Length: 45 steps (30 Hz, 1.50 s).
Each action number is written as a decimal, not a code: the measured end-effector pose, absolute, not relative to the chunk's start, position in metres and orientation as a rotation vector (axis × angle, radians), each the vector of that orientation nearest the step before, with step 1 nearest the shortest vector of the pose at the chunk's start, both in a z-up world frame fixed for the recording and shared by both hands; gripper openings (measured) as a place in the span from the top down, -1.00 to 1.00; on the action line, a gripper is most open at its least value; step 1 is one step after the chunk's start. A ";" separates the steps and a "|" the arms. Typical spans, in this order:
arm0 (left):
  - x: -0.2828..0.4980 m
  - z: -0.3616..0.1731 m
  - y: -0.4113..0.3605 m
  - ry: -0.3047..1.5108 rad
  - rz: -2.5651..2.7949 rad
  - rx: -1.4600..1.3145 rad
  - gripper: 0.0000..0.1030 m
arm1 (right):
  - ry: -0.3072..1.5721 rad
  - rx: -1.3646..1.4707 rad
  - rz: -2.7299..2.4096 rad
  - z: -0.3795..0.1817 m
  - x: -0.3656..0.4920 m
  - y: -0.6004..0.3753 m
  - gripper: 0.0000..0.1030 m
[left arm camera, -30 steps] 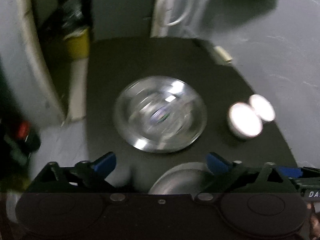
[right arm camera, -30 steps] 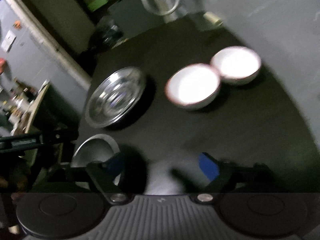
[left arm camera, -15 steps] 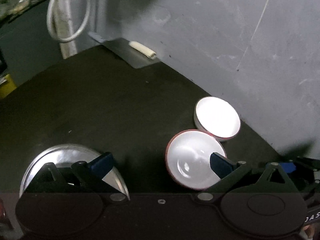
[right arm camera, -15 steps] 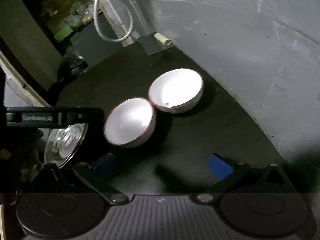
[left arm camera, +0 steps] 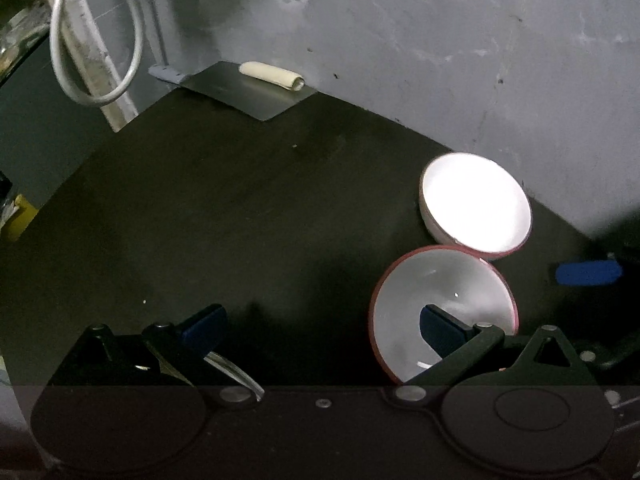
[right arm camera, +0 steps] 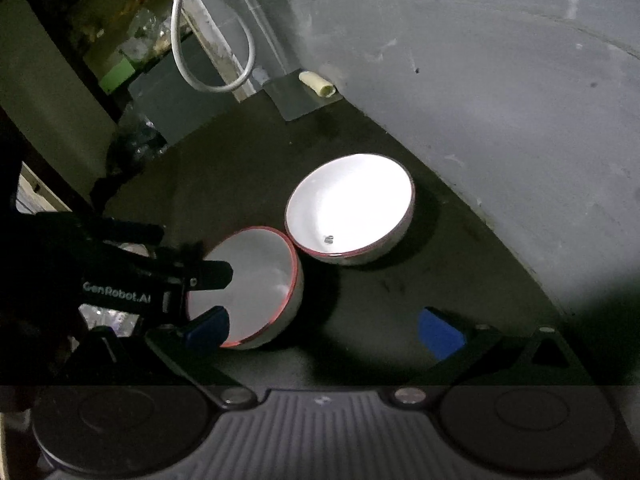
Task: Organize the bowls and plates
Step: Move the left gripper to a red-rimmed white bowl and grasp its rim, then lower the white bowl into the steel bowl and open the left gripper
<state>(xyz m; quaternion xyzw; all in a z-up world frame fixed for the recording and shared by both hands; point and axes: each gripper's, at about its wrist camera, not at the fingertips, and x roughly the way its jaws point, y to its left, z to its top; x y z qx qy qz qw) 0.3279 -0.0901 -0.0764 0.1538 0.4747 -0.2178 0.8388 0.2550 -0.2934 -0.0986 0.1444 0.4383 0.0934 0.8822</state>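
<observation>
Two white bowls with red rims touch each other on the black table point(left arm camera: 224, 216), close to the grey wall. In the left wrist view the near bowl point(left arm camera: 432, 292) lies low at the right, and the far bowl point(left arm camera: 476, 204) is behind it. My left gripper point(left arm camera: 320, 328) is open, with its right finger point(left arm camera: 440, 328) over the near bowl's inside and nothing pinched. Under its left finger shows the edge of a steel plate point(left arm camera: 232, 368). My right gripper point(right arm camera: 324, 330) is open and empty, just right of the near bowl point(right arm camera: 256, 280) and in front of the far bowl point(right arm camera: 352, 204).
A thin metal sheet point(left arm camera: 248, 92) with a cream roll point(left arm camera: 272, 74) lies at the table's back corner. A white cable loop point(left arm camera: 96, 40) hangs beside it. The grey wall point(left arm camera: 440, 60) runs along the right. Cluttered shelves point(right arm camera: 120, 52) stand beyond the left edge.
My left gripper has swung right from the steel plates to the near bowl. The right gripper has come closer to the bowls, and its jaws have spread wider.
</observation>
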 end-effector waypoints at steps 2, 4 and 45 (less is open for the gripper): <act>0.327 -0.077 -0.093 0.995 -0.459 0.356 -0.98 | 0.921 0.285 0.185 -0.100 0.257 -0.291 -0.99; 0.325 -0.077 -0.096 0.993 -0.450 0.394 -0.98 | 0.931 0.275 0.182 -0.101 0.258 -0.290 -0.99; 0.247 -0.042 -0.041 0.992 -0.438 -0.163 0.88 | 0.914 0.344 0.294 -0.073 0.227 -0.263 0.62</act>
